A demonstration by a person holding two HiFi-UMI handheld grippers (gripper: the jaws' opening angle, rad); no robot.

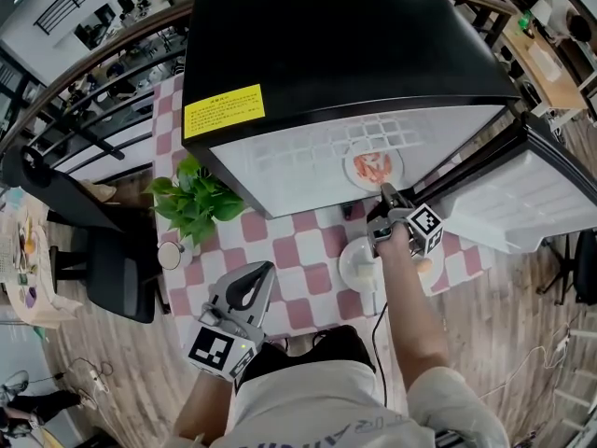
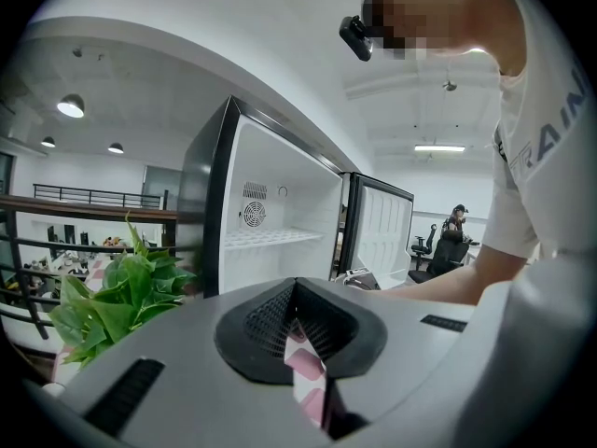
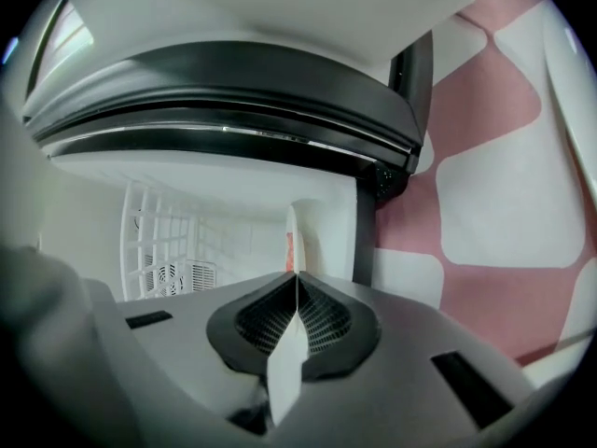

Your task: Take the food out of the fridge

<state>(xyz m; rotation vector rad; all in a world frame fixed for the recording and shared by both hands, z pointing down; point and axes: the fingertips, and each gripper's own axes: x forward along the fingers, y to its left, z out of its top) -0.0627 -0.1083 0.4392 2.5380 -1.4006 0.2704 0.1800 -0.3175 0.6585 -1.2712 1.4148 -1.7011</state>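
Nearest to us, our left claw (image 1: 265, 269) hangs low in front of the body, its jaws pressed together on nothing; only the pink-and-white checked cloth of the desk (image 1: 308, 283) shows past them. Further out on that desk stands an empty white dish (image 1: 357, 264), with a leafy plant (image 1: 191, 199) off to the left. Just beyond the dish our right claw (image 1: 385, 192) reaches into the open fridge (image 1: 345, 45), its door (image 1: 541, 194) swung wide to the right; the jaws are pinched on the near rim of the plate of food (image 1: 373, 166), and the right gripper view shows that rim as a thin white edge running between the pads. The plate sits on the white wire shelf (image 1: 280, 161), toward its right side, near the front; it carries orange-pink pieces that we cannot identify.

We judge the plate stiff, smooth and probably breakable; a hold on one edge leaves its whole weight hanging beyond the pads, so it will want to droop or twist. The rim nearest the opening is the right place to bite, as deep onto the flat lip as the pads allow; the food lies loose and would slide if the plate tips, and the base may catch on the shelf wires, so we would lift slightly, then draw it out level.
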